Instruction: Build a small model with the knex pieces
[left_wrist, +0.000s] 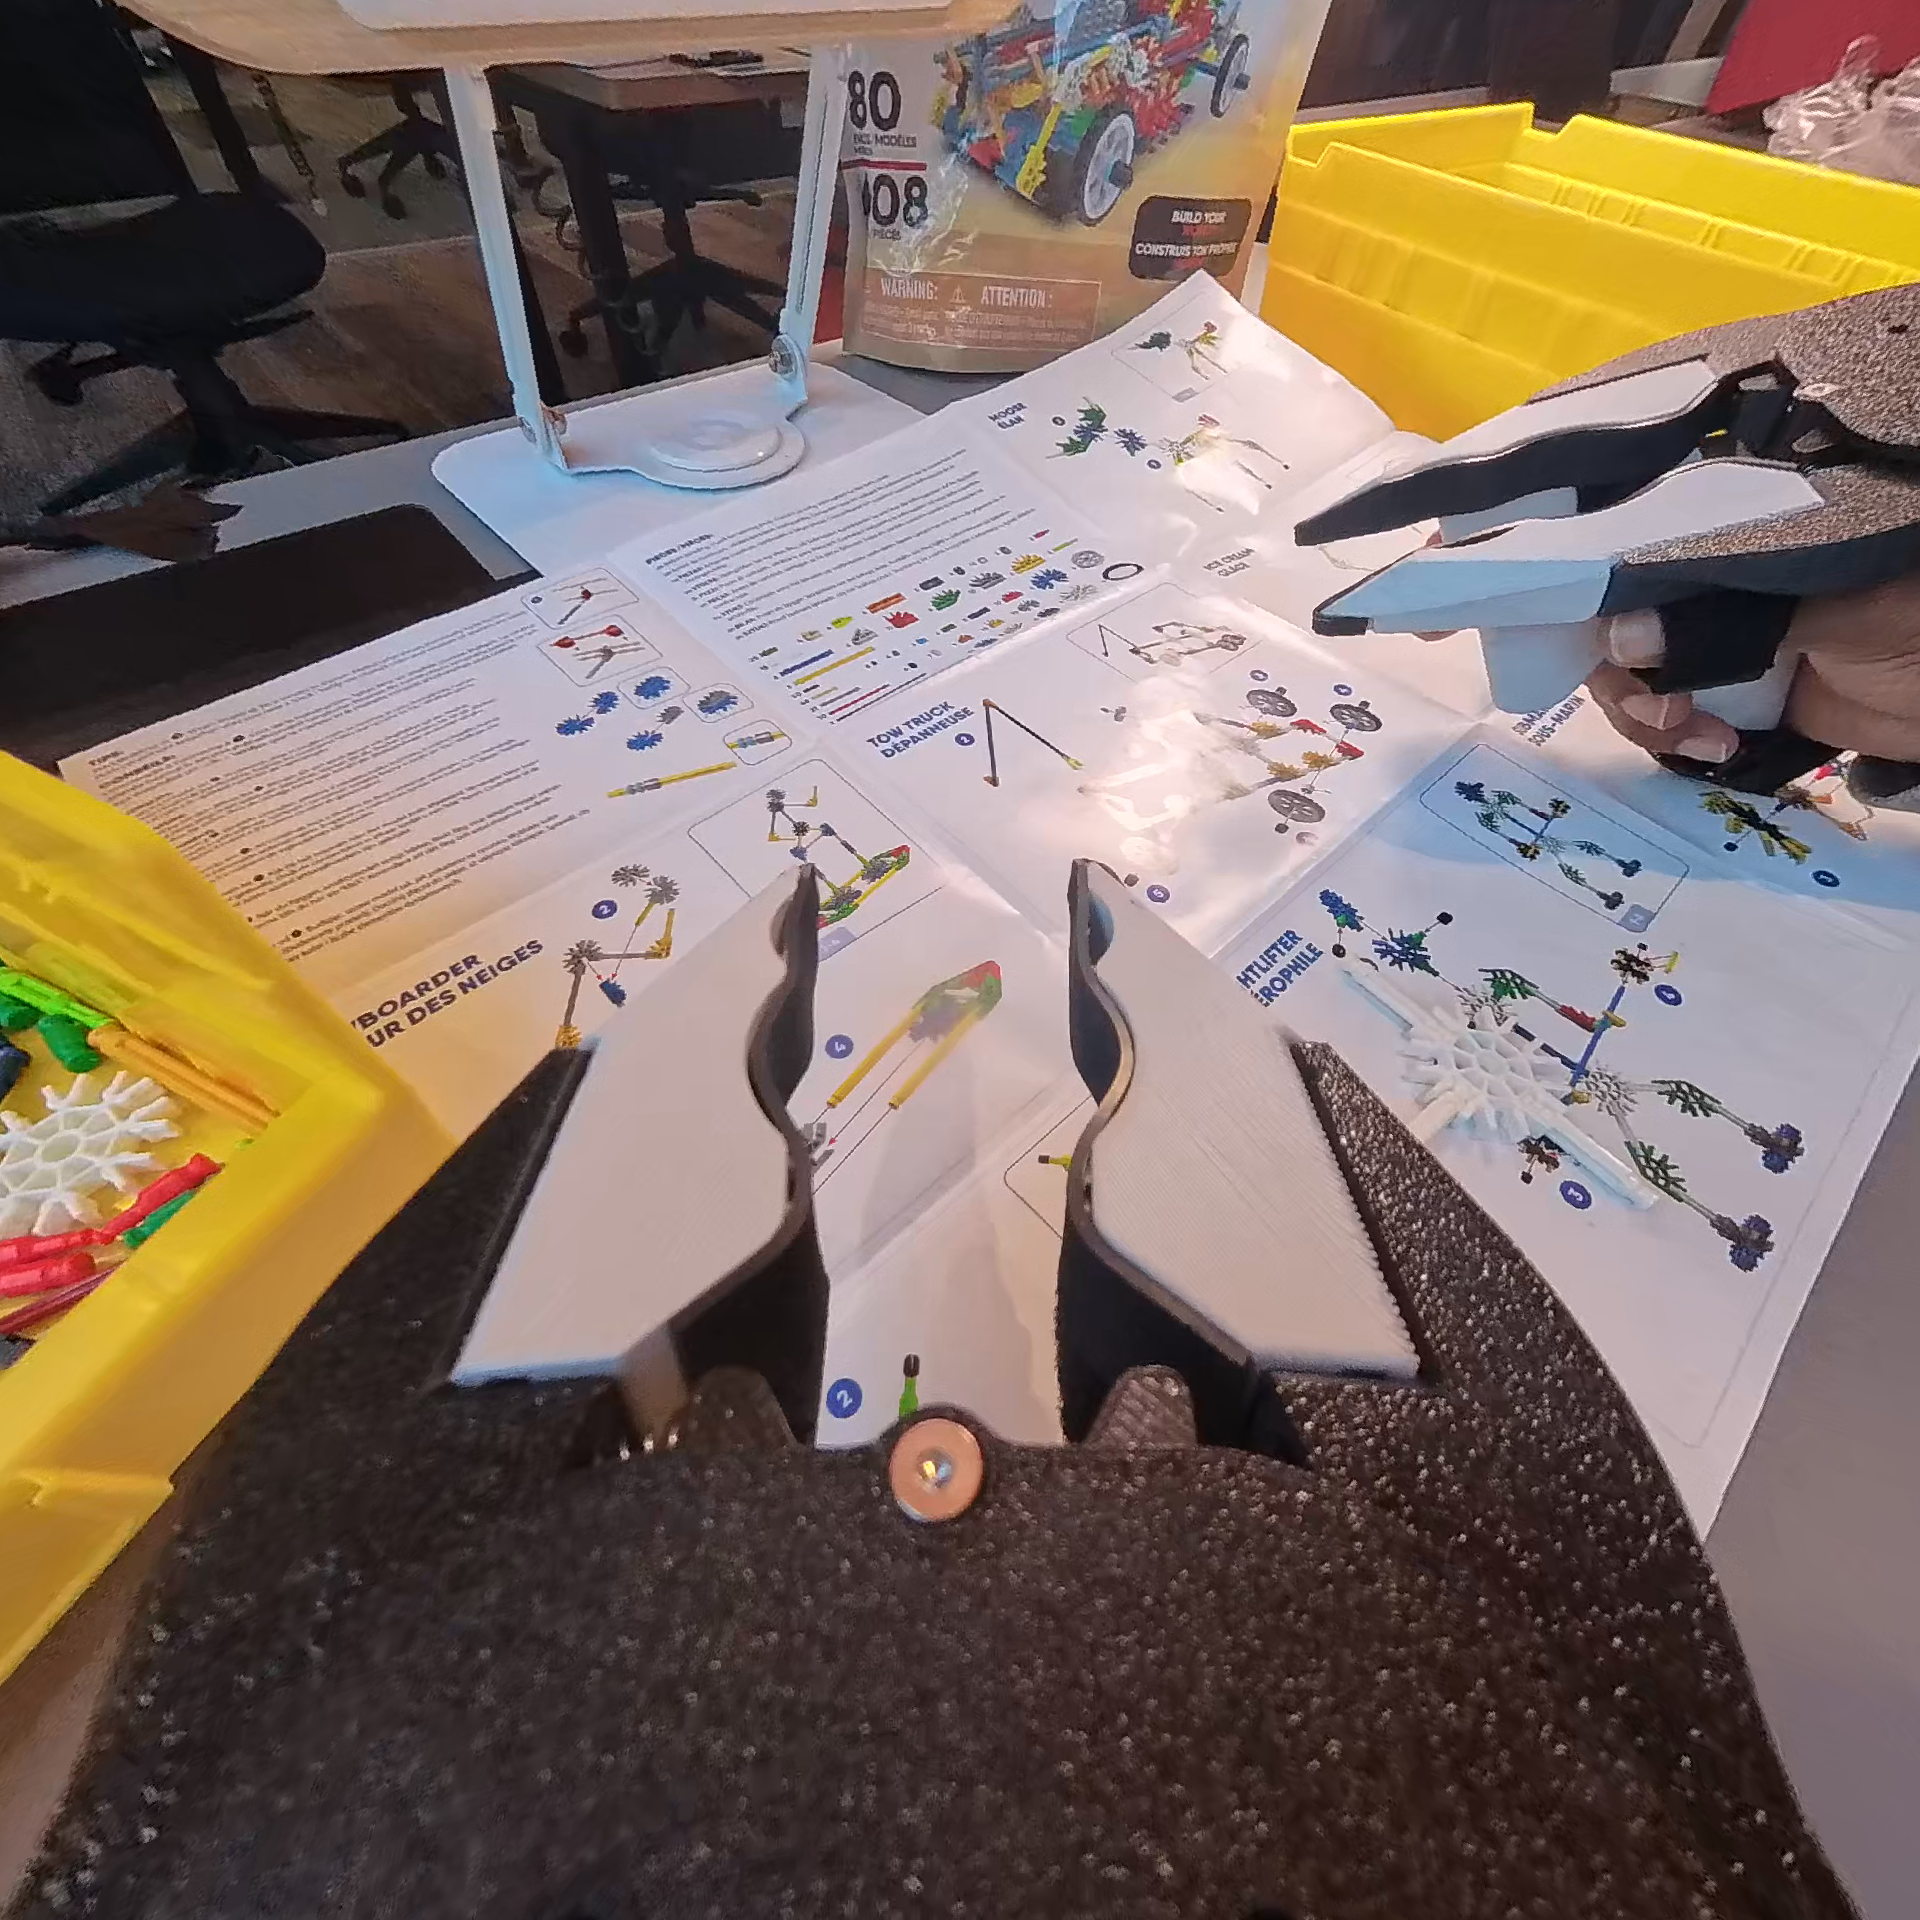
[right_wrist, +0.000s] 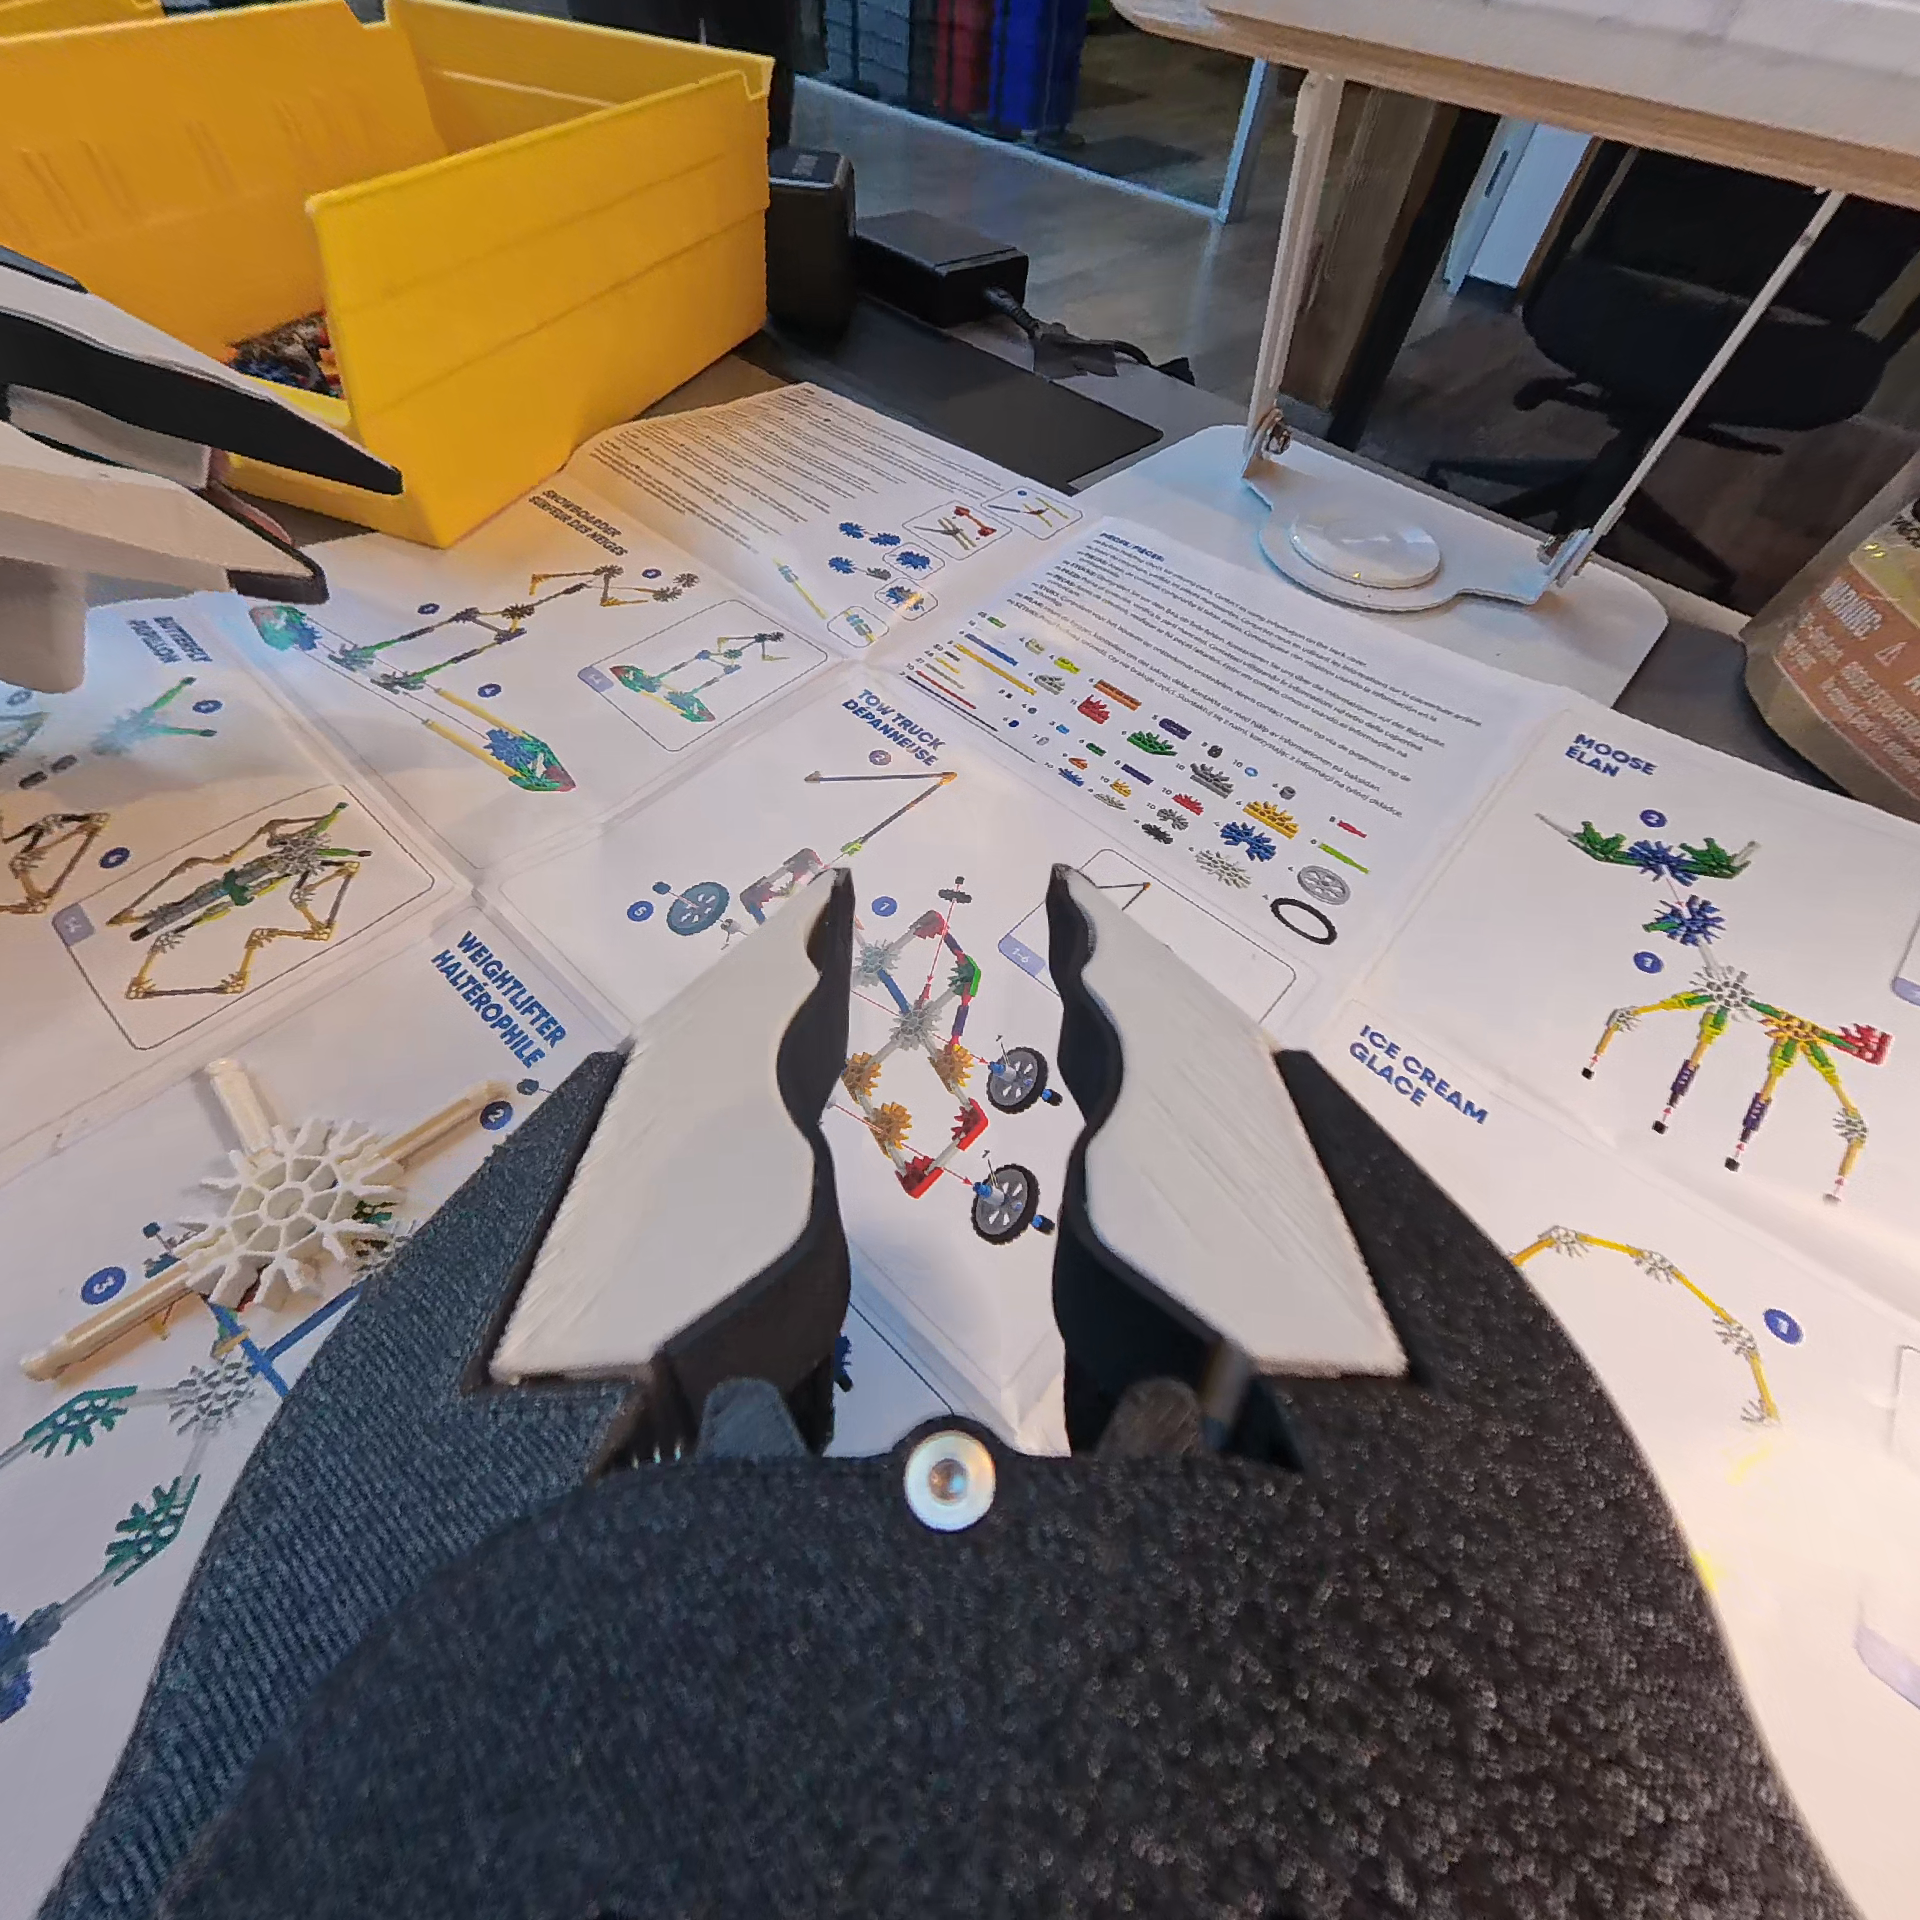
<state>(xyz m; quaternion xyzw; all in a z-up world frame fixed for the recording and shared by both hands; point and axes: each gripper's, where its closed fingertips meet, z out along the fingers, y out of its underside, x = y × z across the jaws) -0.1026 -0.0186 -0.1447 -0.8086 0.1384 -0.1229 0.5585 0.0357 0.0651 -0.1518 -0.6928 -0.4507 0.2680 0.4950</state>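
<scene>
At lower centre of the left wrist view: left gripper, white fingers with black pads on a speckled black body, jaws parted and holding nothing, hovering over a large unfolded white instruction sheet printed with coloured model diagrams. Right of it on the sheet, a white snowflake-shaped plastic connector with white rods pushed into it, lying flat, apart from both grippers. At far left, a yellow plastic bin touching the sheet's edge, filled with green, red and yellow rods and another white snowflake piece. At upper right, the right gripper, held by a hand, above the sheet's right side. Behind it, a second yellow plastic bin. At top centre, a tan printed pouch standing upright beside a white stand base with thin white legs.

At lower centre of the right wrist view: right gripper, jaws likewise parted and empty, over the sheet's middle panels. Snowflake connector at lower left, just beside the gripper's body. Left gripper's fingers at the left edge, in front of the yellow bin. Grey table bare at the right, past the sheet.
</scene>
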